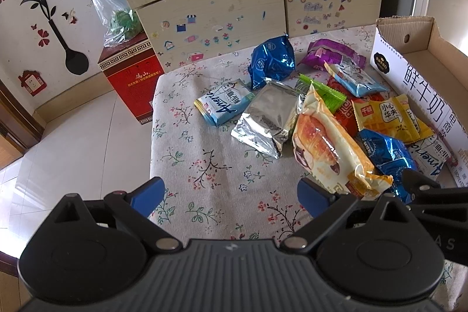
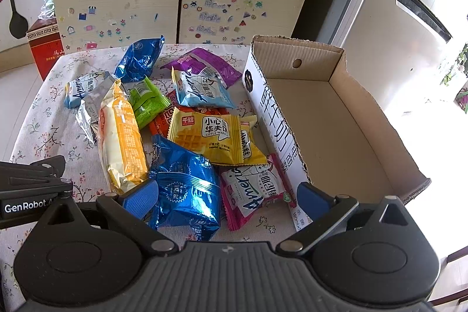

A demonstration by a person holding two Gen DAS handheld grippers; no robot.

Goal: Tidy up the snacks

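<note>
Right wrist view: your right gripper [image 2: 226, 196] hangs with jaws spread over a blue packet [image 2: 187, 189]; your left gripper [image 1: 231, 195], also spread, holds nothing. Snacks [image 2: 204, 133] lie heaped just left of the cardboard box [image 2: 336, 119].

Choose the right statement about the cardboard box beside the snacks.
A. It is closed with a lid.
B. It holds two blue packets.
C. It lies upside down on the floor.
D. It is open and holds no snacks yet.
D: in the right wrist view the box stands open on the table with a bare bottom, and the snacks all lie on the cloth beside it.
</note>
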